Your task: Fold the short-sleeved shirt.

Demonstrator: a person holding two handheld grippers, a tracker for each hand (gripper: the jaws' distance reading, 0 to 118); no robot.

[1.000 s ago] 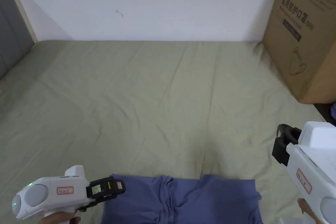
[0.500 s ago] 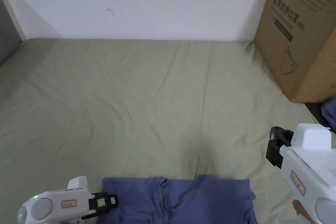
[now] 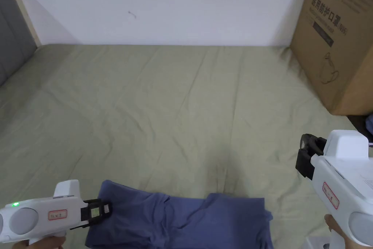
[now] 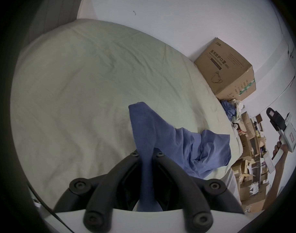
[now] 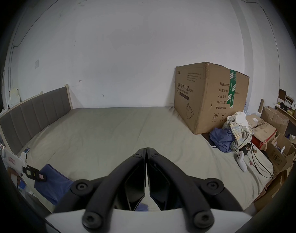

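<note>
Left gripper (image 4: 146,154) has the blue short-sleeved shirt (image 3: 182,220) pinched between both jaws: in the left gripper view the cloth runs straight down through the gap and bunches behind it. I'm holding it by its left edge, and that corner rides up off the sheet while the rest of the shirt lies rumpled at the near edge of the bed (image 3: 175,115), close in front of me. It reads to me as a lift to drag or shake the shirt flat, because right now it's a crumpled band with folds running through the middle, nowhere near a clean fold.

Right gripper (image 5: 146,150) hangs off to the right, up over the sheet and well apart from the shirt, its jaws pressed together on nothing. My guess is it's waiting there to come in for the opposite edge, so I can stretch the cloth between both claws.

There's plenty of bare green sheet ahead to spread onto. The big cardboard box (image 3: 338,38) stands at the far right corner against the wall, and beside it in the right gripper view sits a pile of clothes (image 5: 231,132). I'd keep the shirt left of all that when I lay it out
</note>
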